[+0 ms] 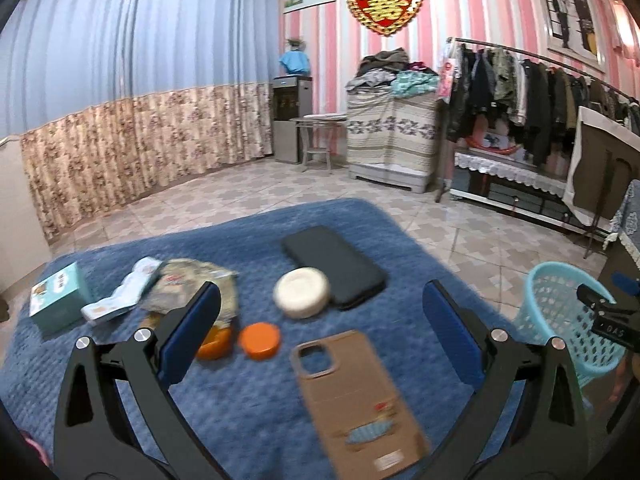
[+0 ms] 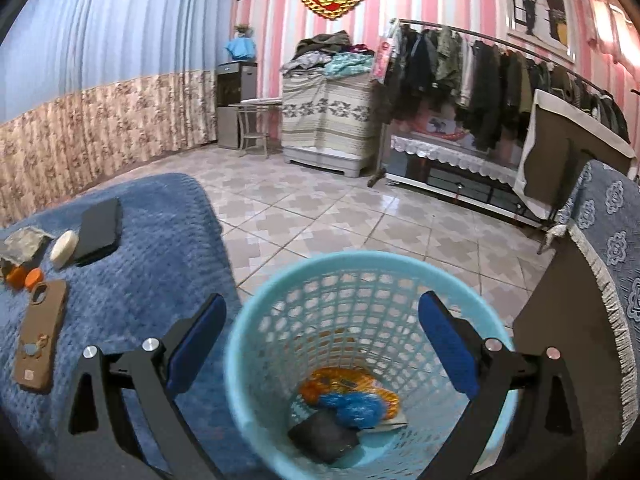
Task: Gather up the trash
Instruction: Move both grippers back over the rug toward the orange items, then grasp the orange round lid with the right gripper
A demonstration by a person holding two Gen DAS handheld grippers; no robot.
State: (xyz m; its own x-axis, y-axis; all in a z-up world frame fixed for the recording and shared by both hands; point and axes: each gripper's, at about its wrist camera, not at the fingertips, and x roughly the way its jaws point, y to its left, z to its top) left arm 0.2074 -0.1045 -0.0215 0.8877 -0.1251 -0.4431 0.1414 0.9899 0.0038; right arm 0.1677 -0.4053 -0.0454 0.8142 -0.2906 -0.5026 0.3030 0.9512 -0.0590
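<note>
Blanket [image 1: 248, 392]: blue, nubby textured cloth. Basket [image 2: 280, 360]: pale blue perforated plastic, smooth. Floor tiles [image 2: 320, 216]: glossy. Gripper pads [image 1: 190, 332]: matt blue; pivot pins: bright metal.

Left gripper [image 1: 320, 312] at lower frame, two black angular plastic arms, blue padded fingers [image 1: 191, 332], round silver screw heads near each hinge, right gripper [image 2: 322, 332] alike, black arms, blue pads [image 2: 448, 344], silver screws
</note>
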